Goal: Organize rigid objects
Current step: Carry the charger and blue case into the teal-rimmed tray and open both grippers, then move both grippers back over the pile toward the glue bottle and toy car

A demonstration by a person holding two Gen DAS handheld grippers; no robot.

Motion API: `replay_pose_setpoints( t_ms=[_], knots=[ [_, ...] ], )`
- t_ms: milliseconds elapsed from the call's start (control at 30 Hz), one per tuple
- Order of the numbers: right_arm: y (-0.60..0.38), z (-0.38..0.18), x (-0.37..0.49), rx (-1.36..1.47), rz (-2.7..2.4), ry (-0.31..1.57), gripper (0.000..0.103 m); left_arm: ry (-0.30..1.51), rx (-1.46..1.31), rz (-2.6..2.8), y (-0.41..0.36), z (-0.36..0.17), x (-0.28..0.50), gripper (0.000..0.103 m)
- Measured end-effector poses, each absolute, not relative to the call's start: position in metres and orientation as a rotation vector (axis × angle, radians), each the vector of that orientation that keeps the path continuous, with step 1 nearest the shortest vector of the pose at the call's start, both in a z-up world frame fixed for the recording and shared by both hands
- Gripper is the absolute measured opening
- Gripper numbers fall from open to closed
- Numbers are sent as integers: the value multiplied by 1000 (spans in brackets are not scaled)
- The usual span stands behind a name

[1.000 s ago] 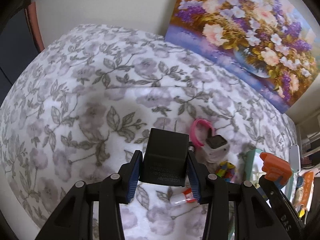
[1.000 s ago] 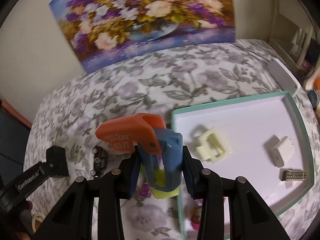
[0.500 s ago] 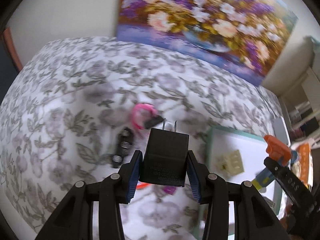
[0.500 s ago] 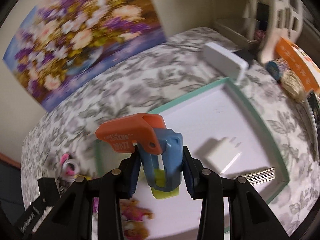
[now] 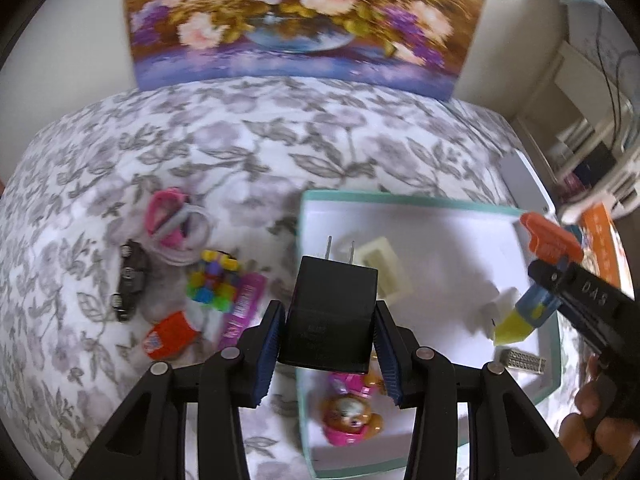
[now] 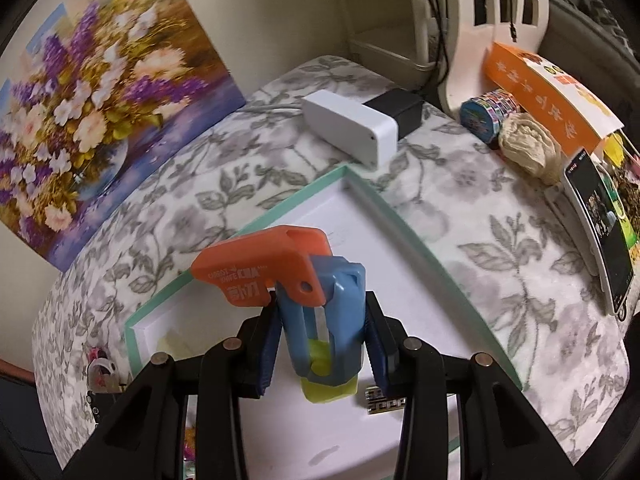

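Left tongs (image 5: 328, 344) clamp a black charger (image 5: 330, 316), right tongs (image 6: 320, 354) a toy knife (image 6: 296, 280), above the tray (image 5: 400, 199); several toys (image 5: 212, 280) remain on its left.

We cannot read the small print on the black plug adapter (image 5: 330, 320), which hides part of the pink toy (image 5: 352, 420) below it. The flower painting (image 5: 296, 20) is blurred and cut off at the top. The perforated metal piece (image 6: 386, 403) shows only partly behind a gripper finger.
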State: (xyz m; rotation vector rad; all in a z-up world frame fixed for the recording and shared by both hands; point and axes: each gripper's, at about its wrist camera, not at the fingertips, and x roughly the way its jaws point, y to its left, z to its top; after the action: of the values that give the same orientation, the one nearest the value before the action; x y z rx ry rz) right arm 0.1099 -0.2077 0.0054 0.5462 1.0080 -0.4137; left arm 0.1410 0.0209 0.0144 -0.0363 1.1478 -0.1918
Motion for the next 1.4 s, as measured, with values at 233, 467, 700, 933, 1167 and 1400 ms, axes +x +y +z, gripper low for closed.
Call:
replay_pose_setpoints(
  t_ms=[233, 467, 700, 933, 1167, 1400],
  knots=[
    [-209, -1, 110, 532, -414, 1027, 41, 1166, 0, -229, 0, 6, 136, 47],
    [-203, -16, 113, 495, -411, 1078, 41, 1193, 37, -239, -13, -9, 135, 47],
    [-198, -19, 115, 471, -402, 1092, 41, 1195, 61, -235, -19, -14, 134, 47],
    [-194, -11, 117, 454, -394, 1094, 48, 1181, 63, -250, -22, -6, 132, 60],
    [-186, 15, 117, 409, -388, 1066, 59, 1161, 34, -246, -14, 10, 134, 70],
    [-180, 37, 114, 380, -411, 1055, 70, 1129, -35, -194, 15, 31, 141, 81]
  ],
)
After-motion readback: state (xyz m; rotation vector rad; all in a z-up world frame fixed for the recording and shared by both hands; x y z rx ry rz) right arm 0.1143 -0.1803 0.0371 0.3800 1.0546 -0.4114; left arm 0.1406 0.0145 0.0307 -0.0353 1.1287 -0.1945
